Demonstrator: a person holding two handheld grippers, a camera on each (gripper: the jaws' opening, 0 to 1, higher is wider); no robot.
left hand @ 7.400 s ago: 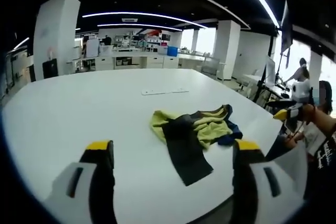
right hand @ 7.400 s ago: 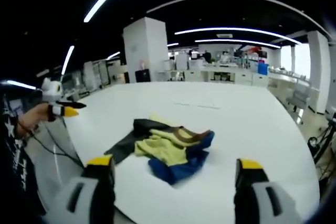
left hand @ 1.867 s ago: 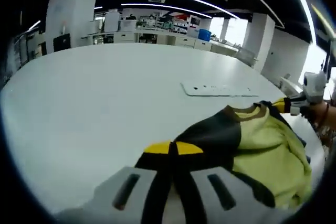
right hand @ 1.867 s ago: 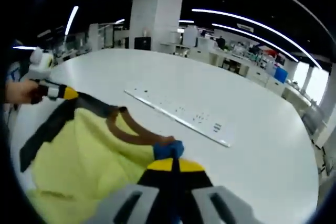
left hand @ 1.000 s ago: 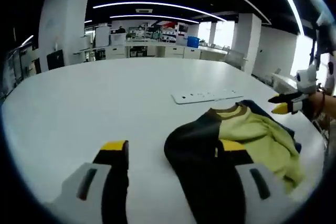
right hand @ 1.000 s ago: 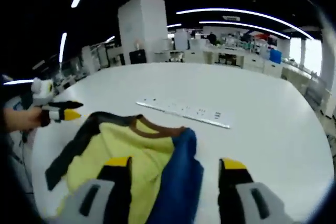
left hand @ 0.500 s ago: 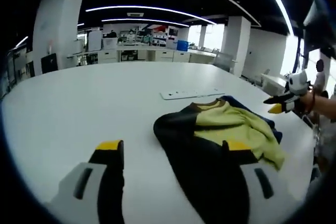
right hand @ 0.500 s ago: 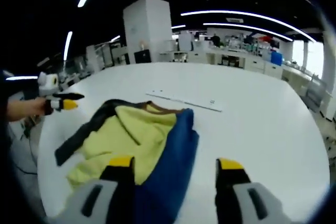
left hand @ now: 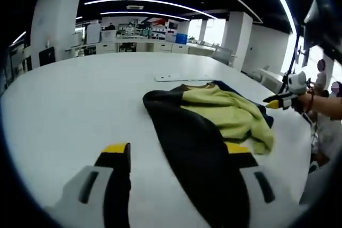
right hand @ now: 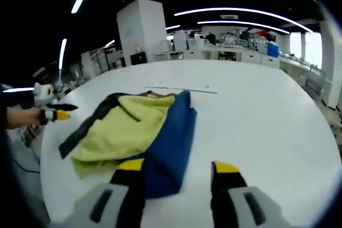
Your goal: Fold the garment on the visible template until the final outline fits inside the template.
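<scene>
A crumpled garment lies on the white table [left hand: 80,94]. Its black part [left hand: 197,137] runs toward my left gripper [left hand: 176,152], which is open low over the table, its right jaw beside the black cloth. The yellow-green part [left hand: 227,111] lies beyond, with a blue edge [left hand: 260,109]. In the right gripper view the blue sleeve [right hand: 173,134] reaches to my open right gripper [right hand: 178,166], with yellow cloth [right hand: 120,126] and black cloth [right hand: 85,126] to its left. Each gripper also shows in the other's view: the right gripper [left hand: 275,101] and the left gripper [right hand: 56,114].
A thin white strip [left hand: 176,78] with small marks lies flat on the table just past the garment, also in the right gripper view as the strip [right hand: 181,88]. A person's hand [left hand: 320,105] holds the right gripper. Desks, pillars and shelving stand far behind.
Both grippers were shut on the garment's collar end 1.9 s ago; they have let go, opened and drawn back. The garment now lies flatter and longer on the table.
</scene>
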